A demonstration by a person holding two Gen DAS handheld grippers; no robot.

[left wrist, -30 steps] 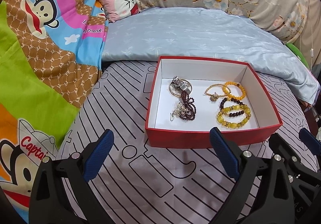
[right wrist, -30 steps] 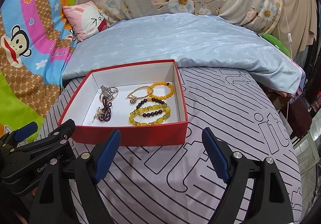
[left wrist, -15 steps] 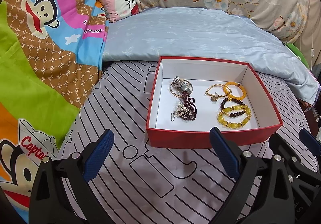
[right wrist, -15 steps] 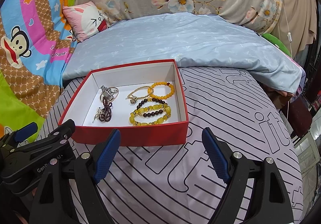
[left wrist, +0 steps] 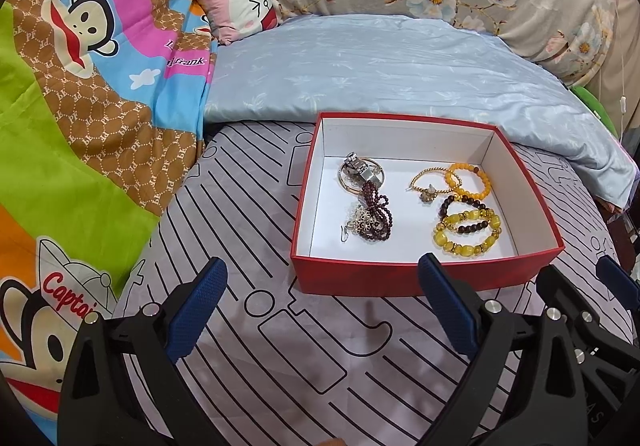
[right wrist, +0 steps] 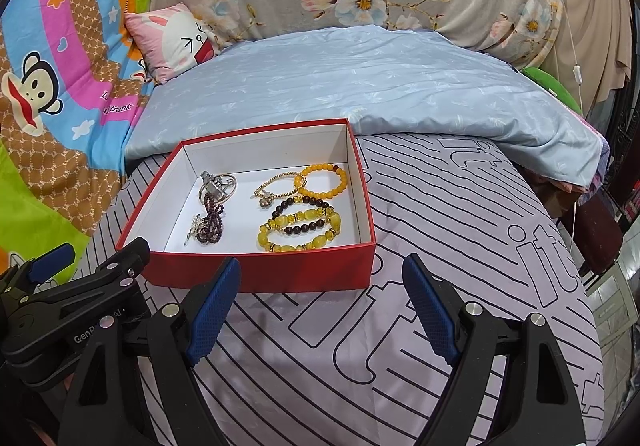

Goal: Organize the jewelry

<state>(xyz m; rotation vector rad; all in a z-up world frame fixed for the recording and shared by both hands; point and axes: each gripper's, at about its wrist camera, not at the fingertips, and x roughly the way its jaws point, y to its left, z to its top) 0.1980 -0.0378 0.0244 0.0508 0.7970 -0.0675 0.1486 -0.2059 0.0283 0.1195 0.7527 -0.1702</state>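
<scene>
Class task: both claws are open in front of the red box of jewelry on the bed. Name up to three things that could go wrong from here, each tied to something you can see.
1. The garnet strand lies tangled with a silver chain; lifting one may drag the other.
2. The yellow bracelet overlaps the dark bracelet, so a claw could catch both.
3. The box sits on soft bedding; a nudge from the right claw or left claw might tip or slide it.

"Capta" on the monkey blanket [left wrist: 60, 288]; "GenR" on the left tongs [right wrist: 84, 338].
</scene>
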